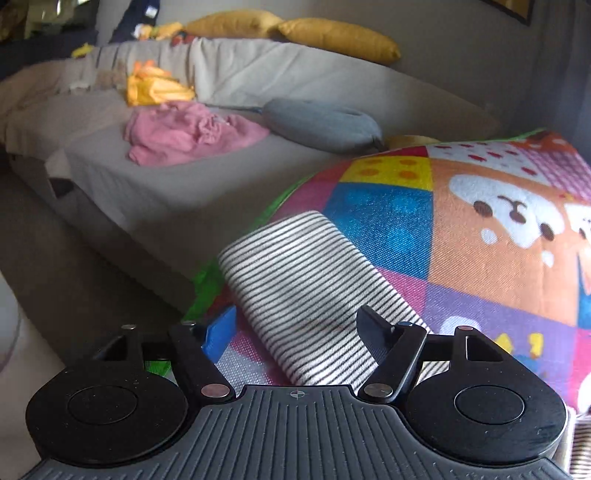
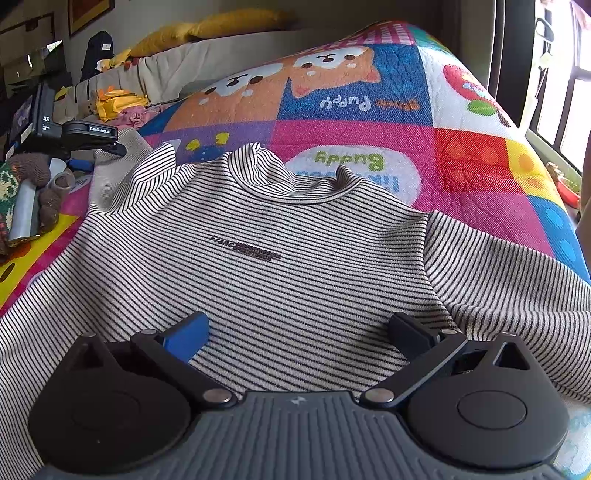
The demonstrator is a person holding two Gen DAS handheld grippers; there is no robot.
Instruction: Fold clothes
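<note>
A striped long-sleeved top (image 2: 280, 258) lies face up on a bright patchwork quilt (image 2: 461, 155), collar pointing away, both sleeves spread outward. The left gripper (image 1: 295, 328) straddles the end of one striped sleeve (image 1: 306, 280), which runs up between its fingers; the jaws stand partly apart and, as far as the low angle shows, the pads do not yet press the cloth. The right gripper (image 2: 299, 332) hovers over the lower chest of the top with its jaws wide apart, holding nothing.

The main risk is a shallow pinch: the sleeve lies close to the quilt's green edge, so the left jaws could catch only one layer, or grab the quilt along with it, and drag the whole top askew. With nothing pinning the body, any pull on the sleeve may wrinkle the chest.

The quilt covers a bed beside a window. Next to it sits a grey mattress (image 1: 177, 184) carrying a crumpled pink garment (image 1: 184, 133), a yellow garment (image 1: 155, 86), a grey cushion (image 1: 321, 123) and mustard pillows (image 1: 332, 35).
</note>
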